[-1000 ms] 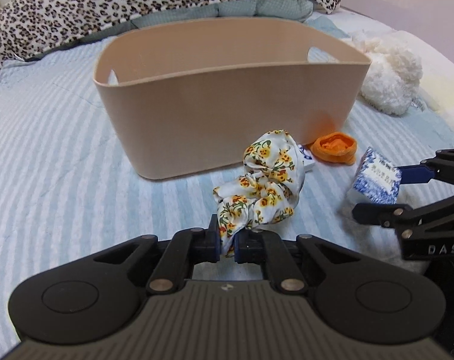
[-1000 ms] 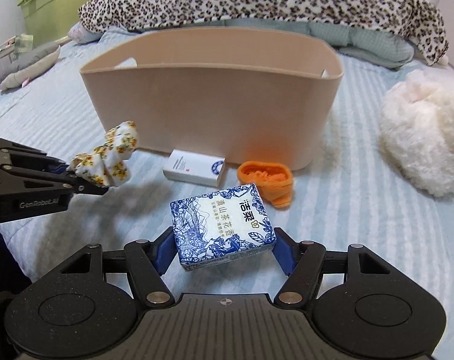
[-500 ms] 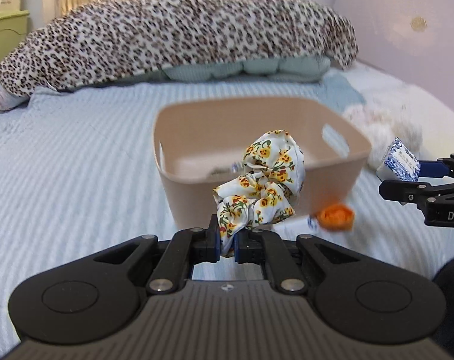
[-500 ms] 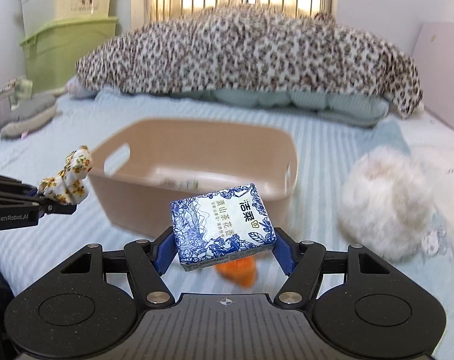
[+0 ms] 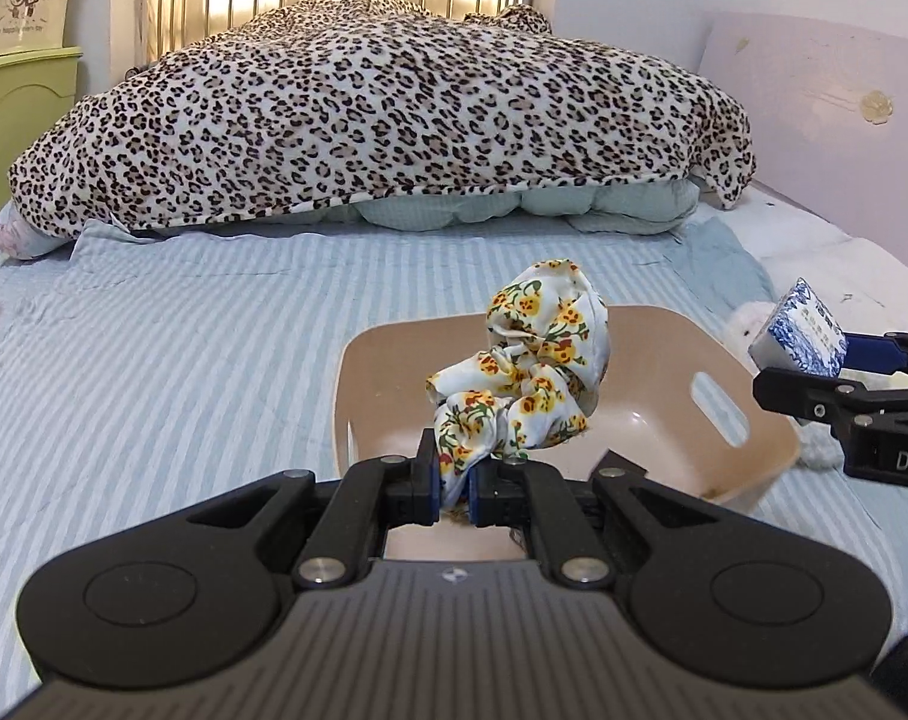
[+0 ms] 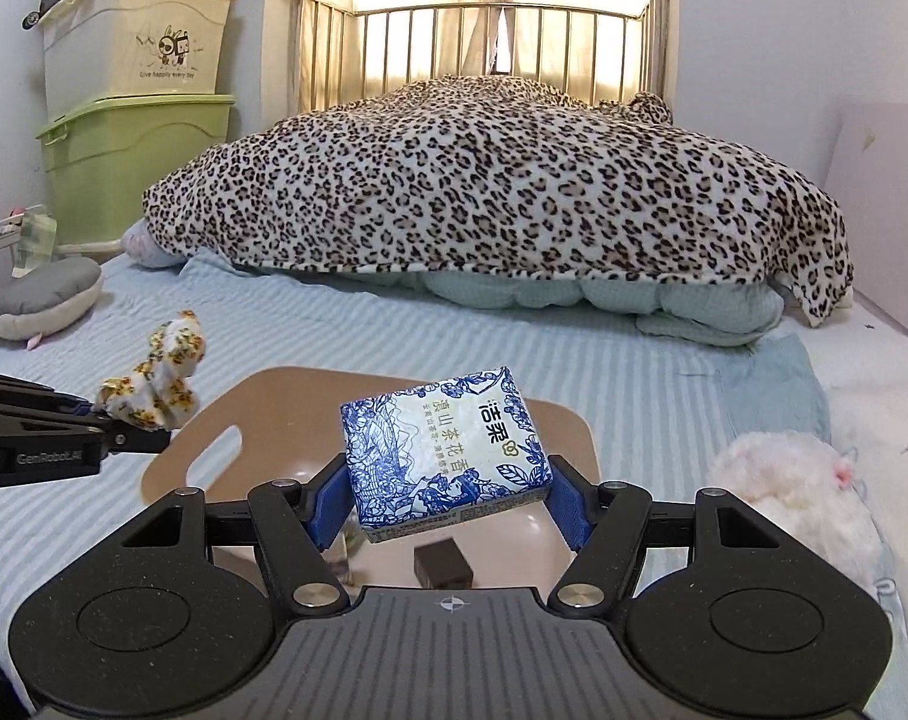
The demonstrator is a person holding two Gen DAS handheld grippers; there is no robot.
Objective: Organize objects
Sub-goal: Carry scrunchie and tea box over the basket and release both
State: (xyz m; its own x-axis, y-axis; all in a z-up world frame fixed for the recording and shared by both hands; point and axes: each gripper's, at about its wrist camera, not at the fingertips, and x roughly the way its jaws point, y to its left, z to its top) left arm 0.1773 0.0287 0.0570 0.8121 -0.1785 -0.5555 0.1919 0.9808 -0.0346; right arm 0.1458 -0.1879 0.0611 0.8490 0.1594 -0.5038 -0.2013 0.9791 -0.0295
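Striped bedsheet [image 5: 184,360] underlies everything. Left gripper [image 5: 454,483] pinches floral scrunchie [image 5: 526,372]; right gripper [image 6: 448,501] clamps tissue pack [image 6: 445,450]. Both hover above beige basket [image 5: 760,456], directly below the tips. Advice: lower inside rim before releasing, one at a time.

My left black plastic gripper [image 5: 454,489] has blue-padded fingertips [image 5: 428,480], silver pivot screws and a ribbed grey top; my right black plastic gripper [image 6: 451,507] matches.

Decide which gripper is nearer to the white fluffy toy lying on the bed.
Right. The right gripper, clamping the blue-and-white box, hangs beside the fluffy toy. The left gripper, clamping the floral scrunchie, is across the basket.
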